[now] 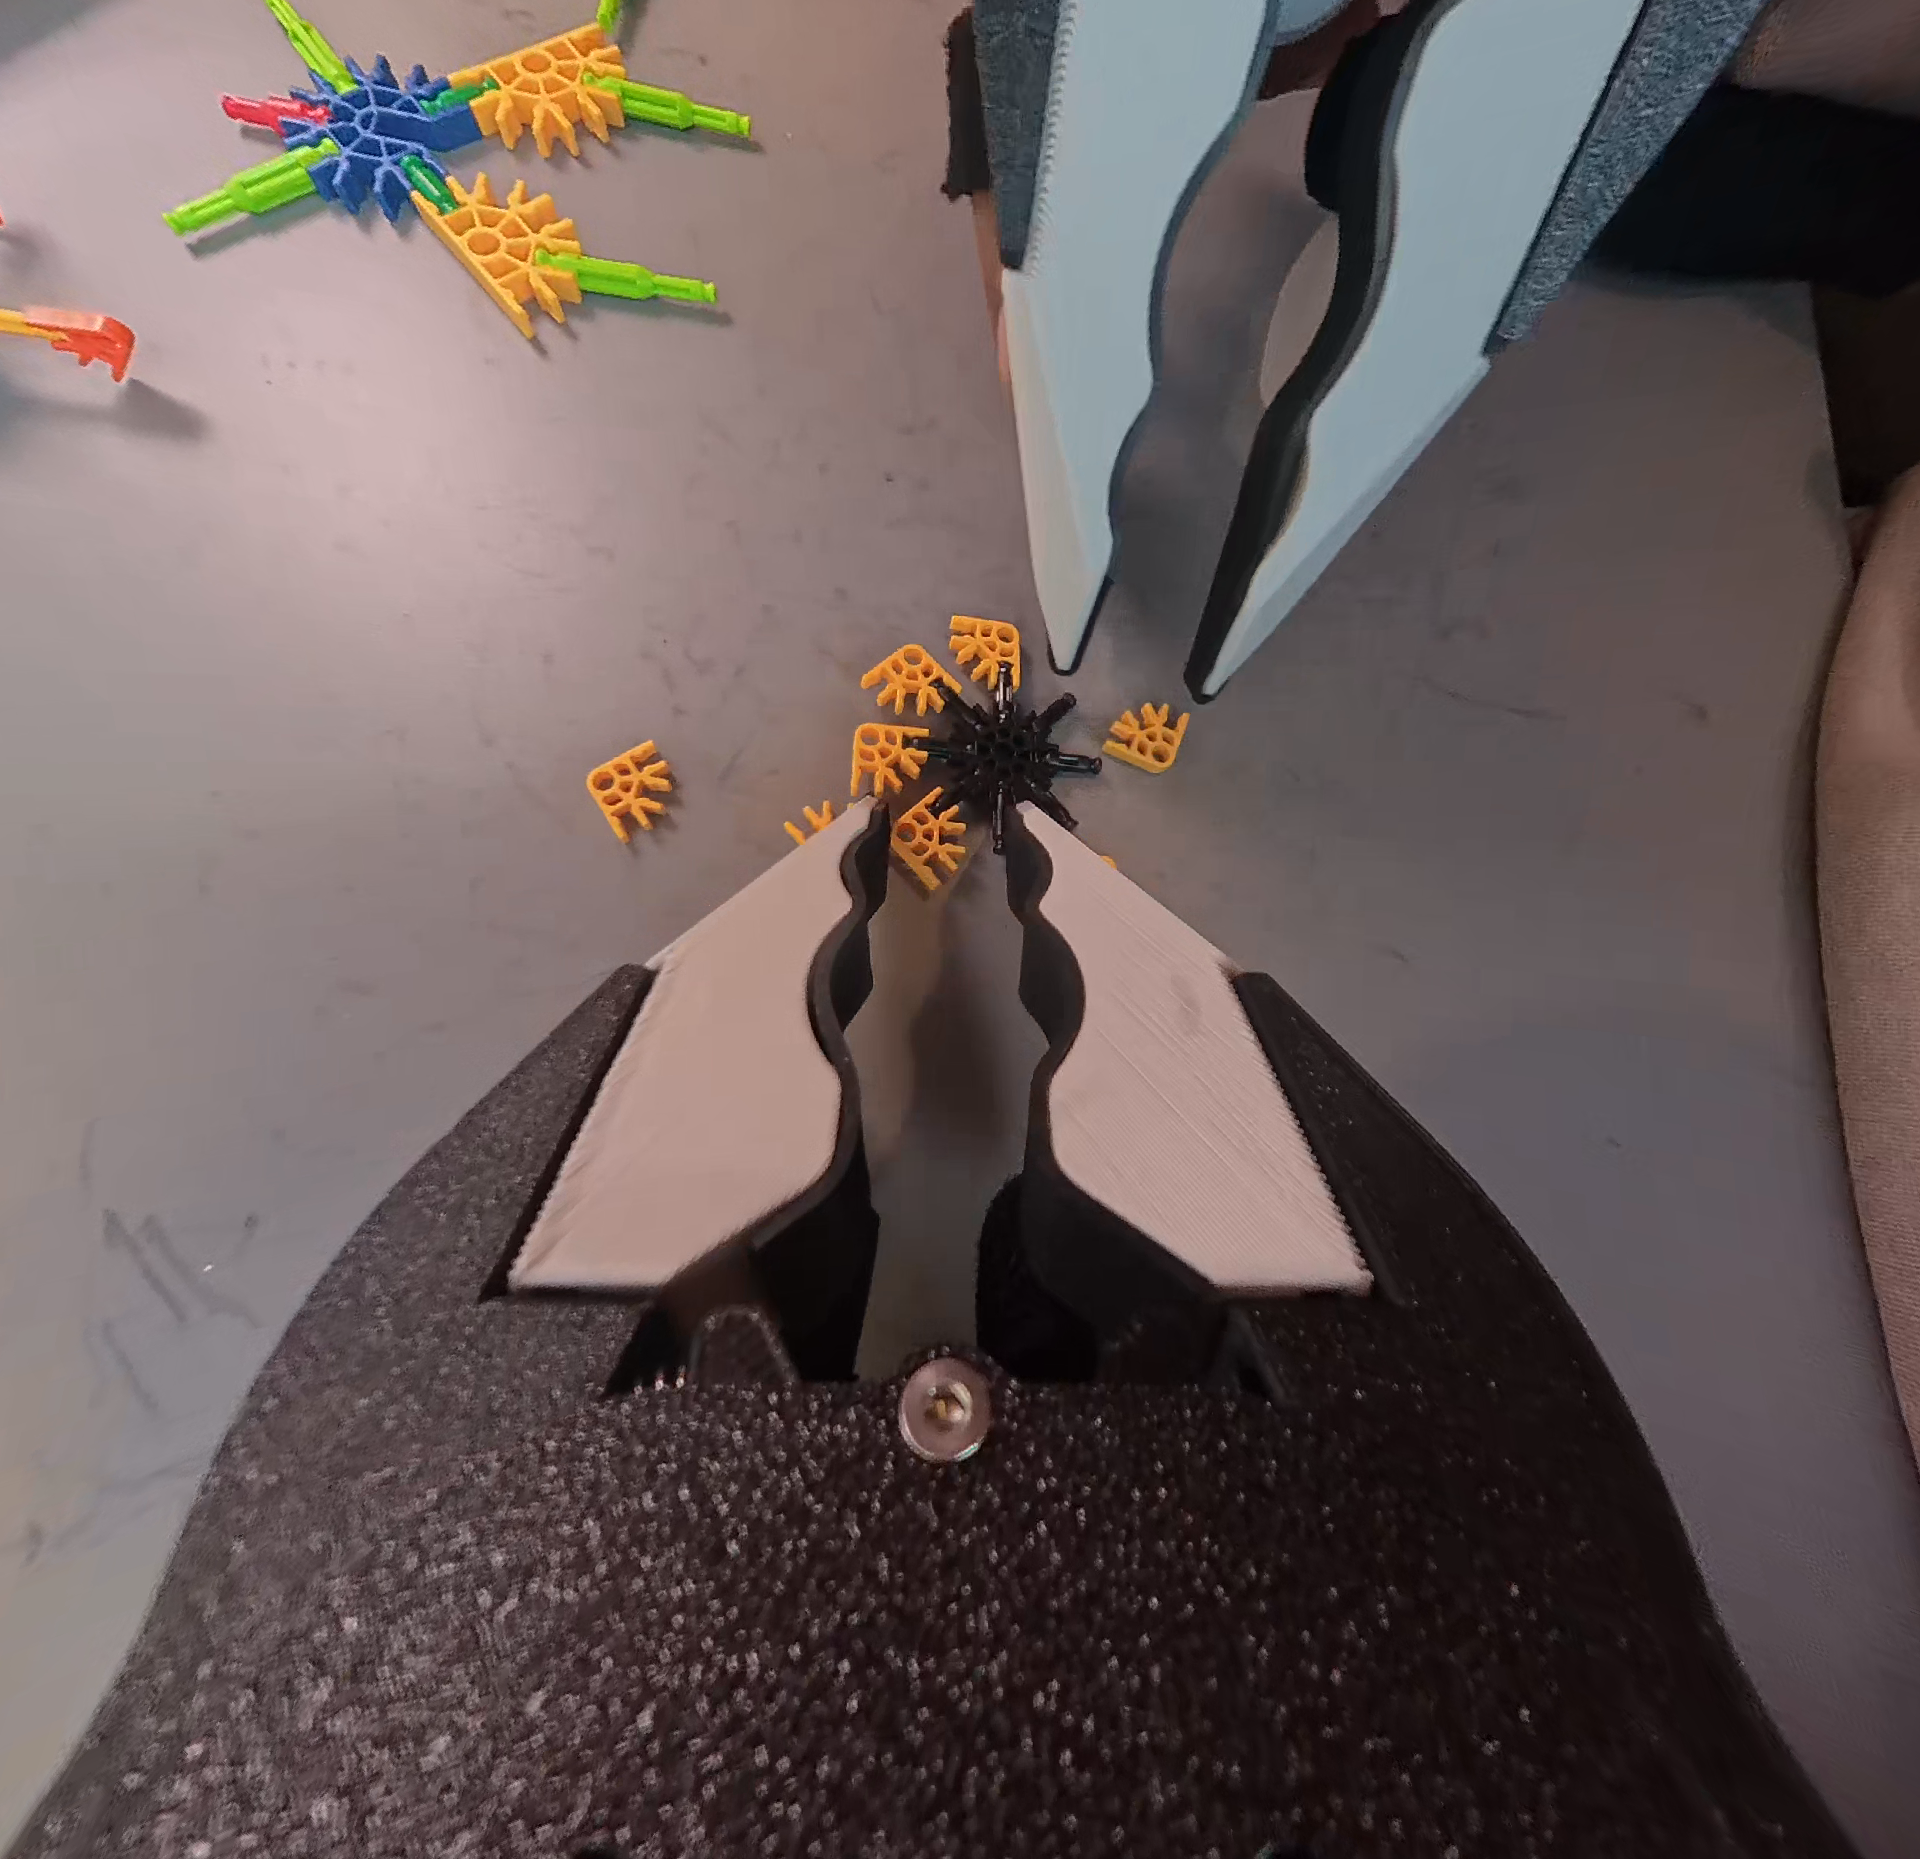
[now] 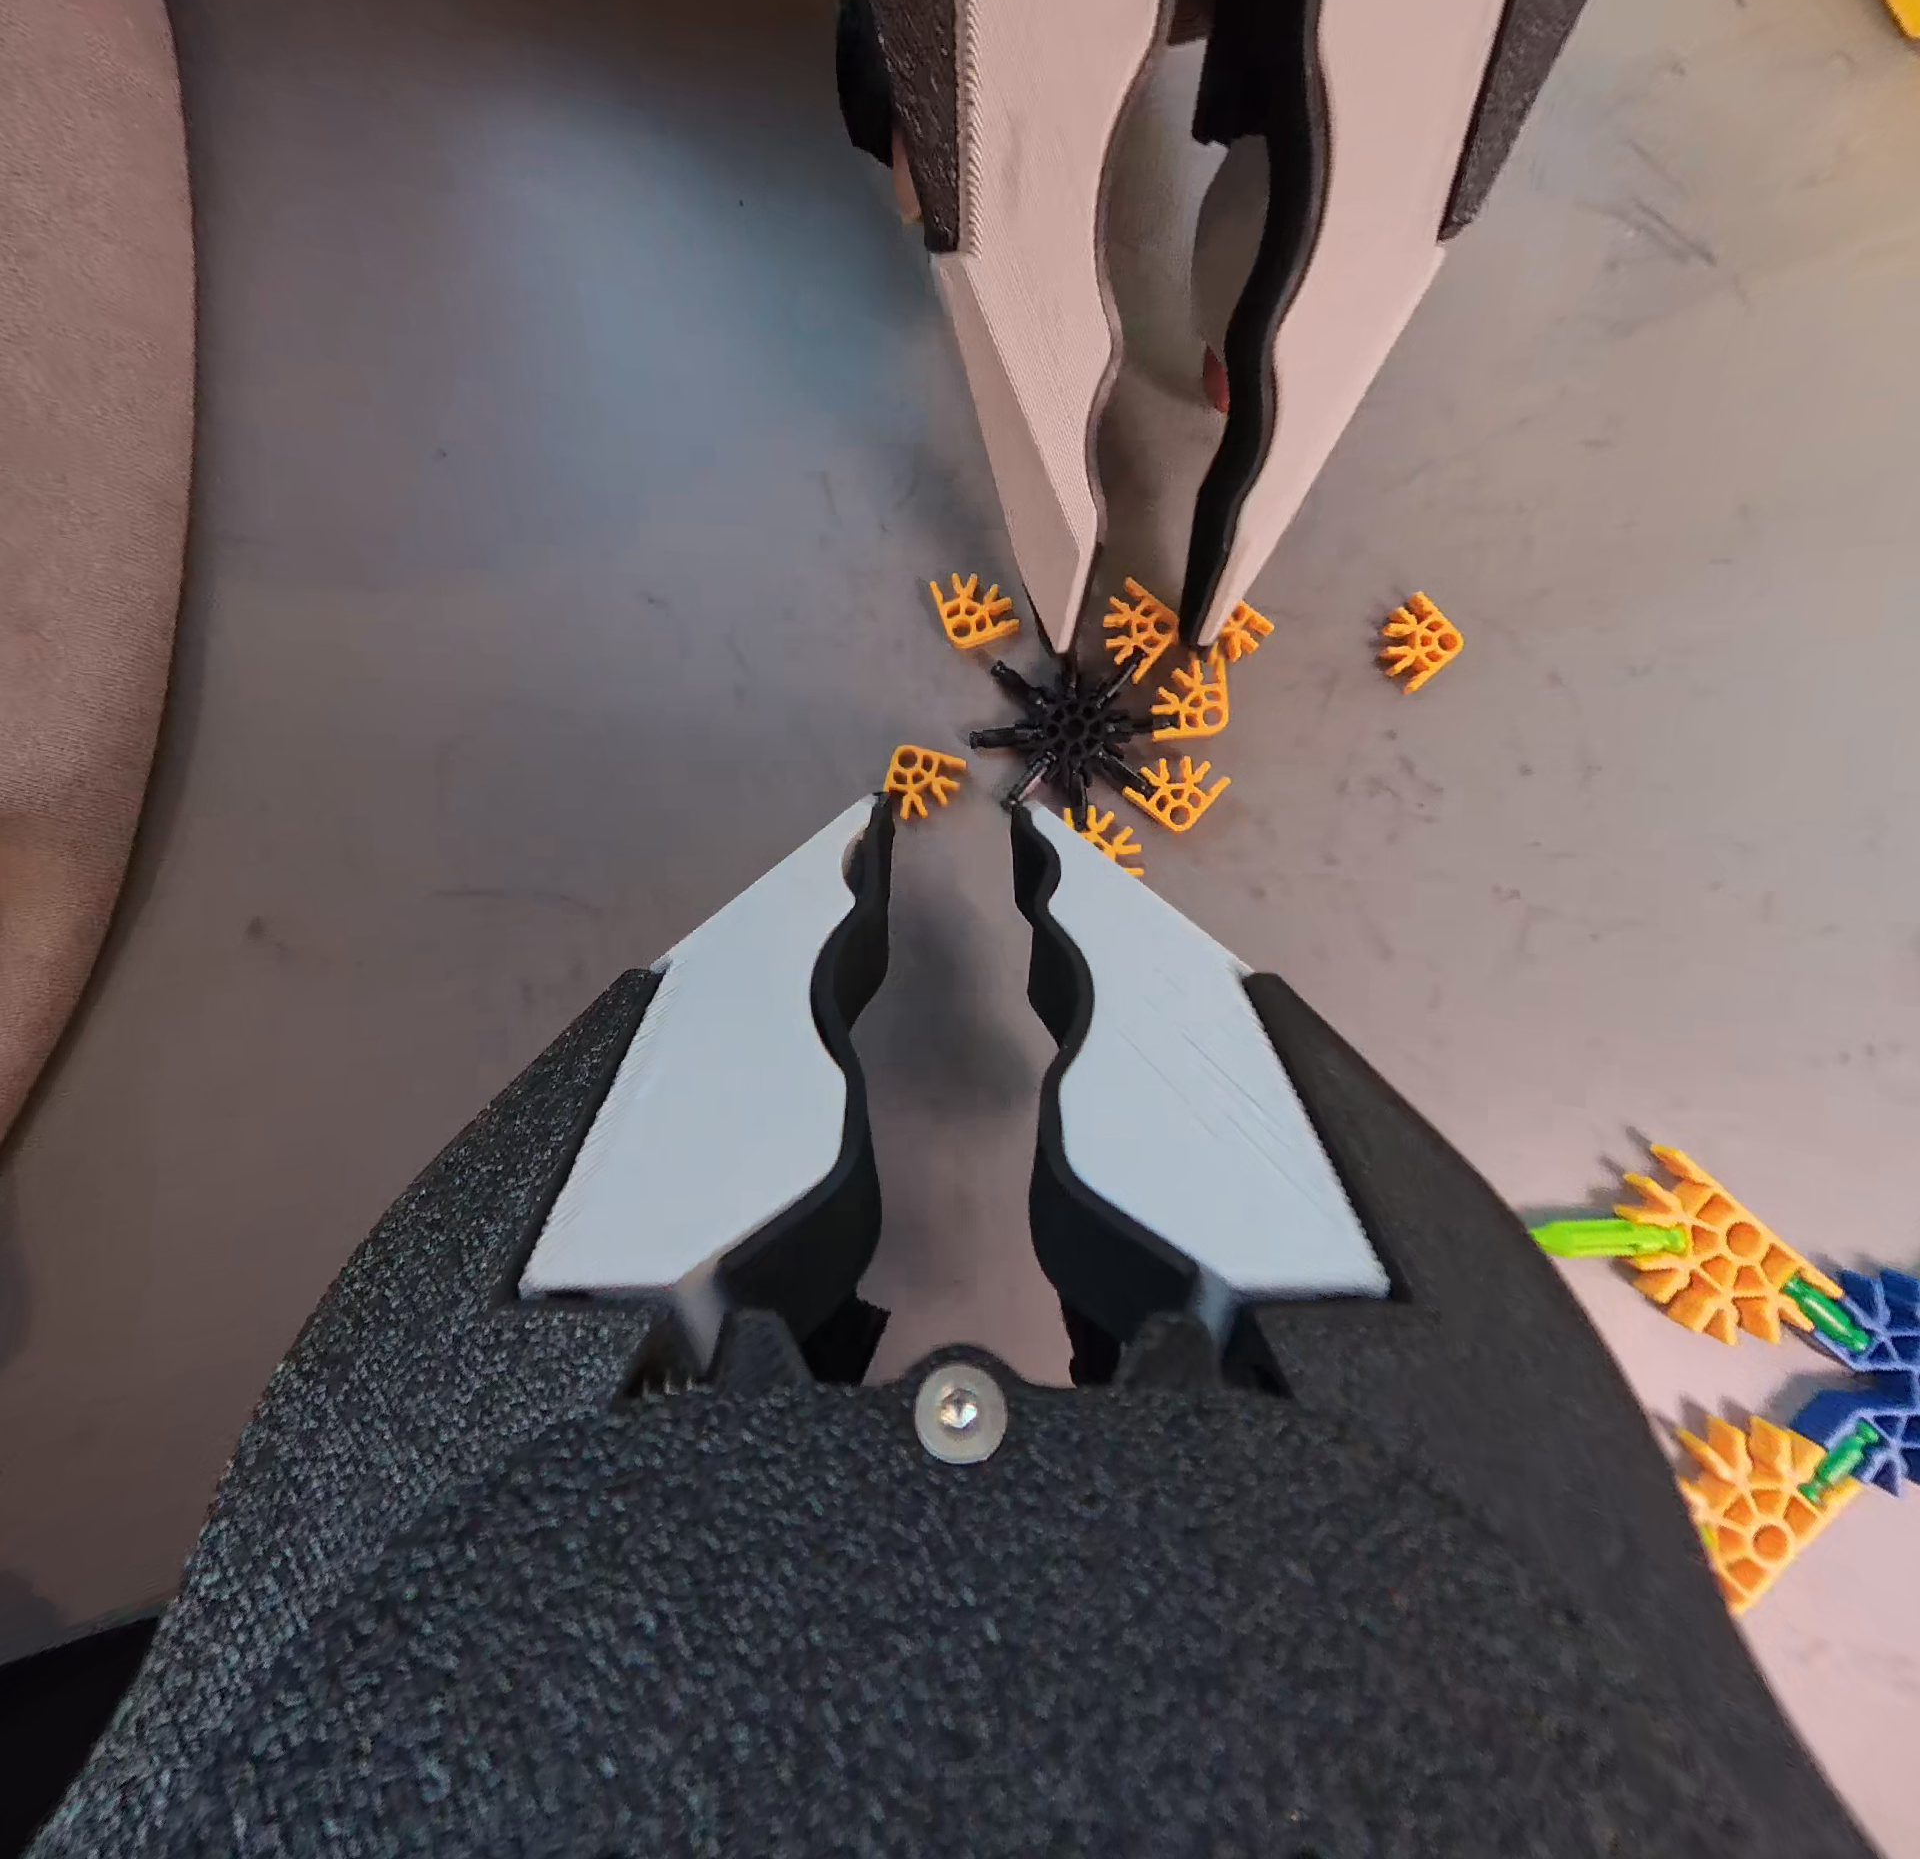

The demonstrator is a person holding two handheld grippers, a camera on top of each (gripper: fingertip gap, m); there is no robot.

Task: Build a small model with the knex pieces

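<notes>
Both my grippers, left [image 1: 948, 822] and right [image 2: 948, 807], hang spread and empty, tips facing across the black spoked plastic hub [image 1: 1006, 760] lying flat mid-desk [image 1: 520, 614] among small orange plastic connector pieces [image 1: 629, 786], the left's fingertips nearer.

A small black plastic star-shaped connector [image 1: 1005, 760] with thin black rods lies flat on the grey worktop [image 1: 520, 562]. Small orange plastic corner connectors [image 1: 891, 757] ring it, some on its rods, one [image 1: 629, 786] lying apart.
</notes>
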